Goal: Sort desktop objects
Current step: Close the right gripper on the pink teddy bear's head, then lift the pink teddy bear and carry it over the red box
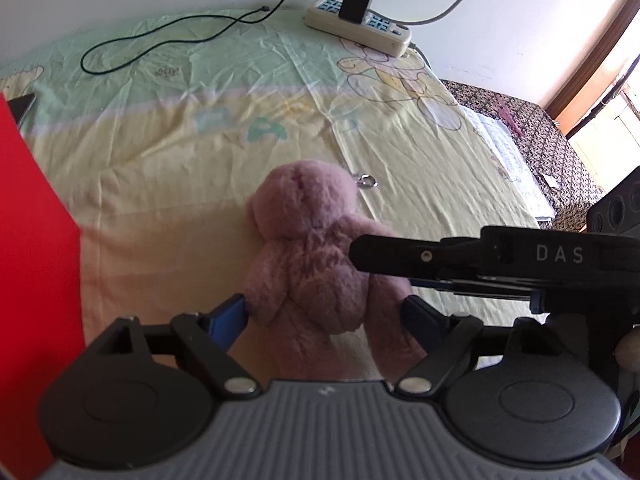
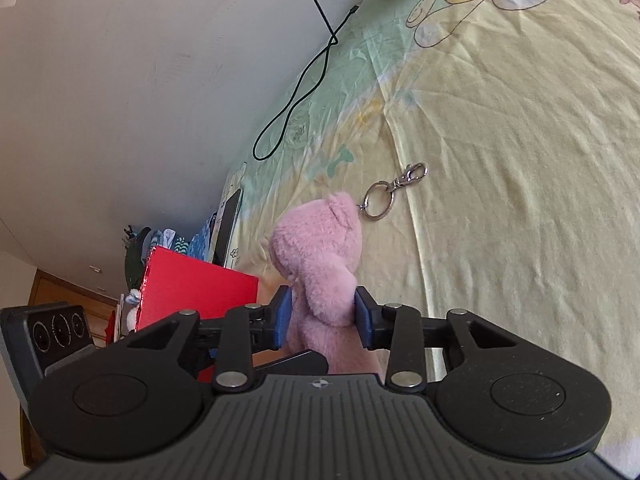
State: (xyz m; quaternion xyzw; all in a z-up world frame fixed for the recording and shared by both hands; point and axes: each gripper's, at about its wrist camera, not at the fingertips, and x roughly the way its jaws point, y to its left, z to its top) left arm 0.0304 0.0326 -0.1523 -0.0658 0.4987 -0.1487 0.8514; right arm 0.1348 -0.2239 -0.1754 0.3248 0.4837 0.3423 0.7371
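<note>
One pink plush toy (image 1: 316, 252) lies on the surface (image 1: 168, 168), which is covered by a wrinkled pale yellow-green cloth printed with cartoon bears. Fur is short, fluffy, matted in places; body rounded, with a bulbous head. One metal key ring with a swivel clasp (image 2: 394, 190) is attached at the head, shiny, lying flat on the cloth.

Two hand-held grippers, both black plastic with blue pads. Left hand-held gripper (image 1: 324, 314): jaws stand wide, one pad on each side of the toy's lower body; the left pad touches the fur, and contact on the right cannot be told. Right hand-held gripper (image 2: 322, 316): jaws narrower, blue pads pressing into the plush from both sides, fur bulging between them. In the left wrist view its finger reaches across the toy from the right.

One red box (image 2: 196, 286), flat-sided, glossy, stands to the left of the toy. One cream power strip (image 1: 360, 26) at the far edge carries one black charger plug (image 1: 358, 0). One thin black cable (image 1: 168, 36) loops over the cloth.
</note>
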